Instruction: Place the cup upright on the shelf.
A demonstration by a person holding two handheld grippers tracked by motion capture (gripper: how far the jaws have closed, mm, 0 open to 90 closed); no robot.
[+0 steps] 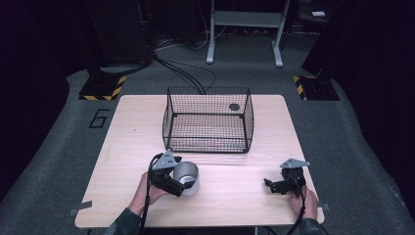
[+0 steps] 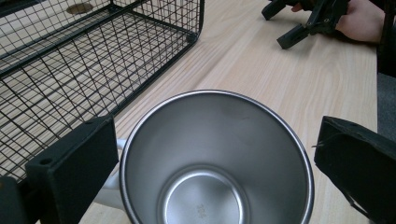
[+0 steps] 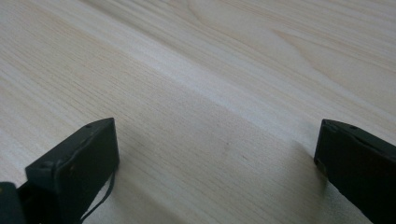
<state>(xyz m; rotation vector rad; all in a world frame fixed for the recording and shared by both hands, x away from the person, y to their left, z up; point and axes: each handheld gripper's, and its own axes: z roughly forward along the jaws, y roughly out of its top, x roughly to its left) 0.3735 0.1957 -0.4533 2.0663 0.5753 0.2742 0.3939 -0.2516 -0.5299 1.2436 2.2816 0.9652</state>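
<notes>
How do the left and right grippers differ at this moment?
The left gripper has a steel mug between its spread jaws; the right gripper has bare table between its own. The left sits near the wire basket; the right is by the table's right edge. Both are open.

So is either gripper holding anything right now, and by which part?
Nothing is held. The left gripper straddles the steel mug with jaws open, off its sides; the right gripper is open over bare table.

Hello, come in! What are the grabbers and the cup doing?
Left gripper open around cup, not clamped. Right gripper open, empty, low over table. Cup upright, empty, near basket. Nothing between them.
</notes>
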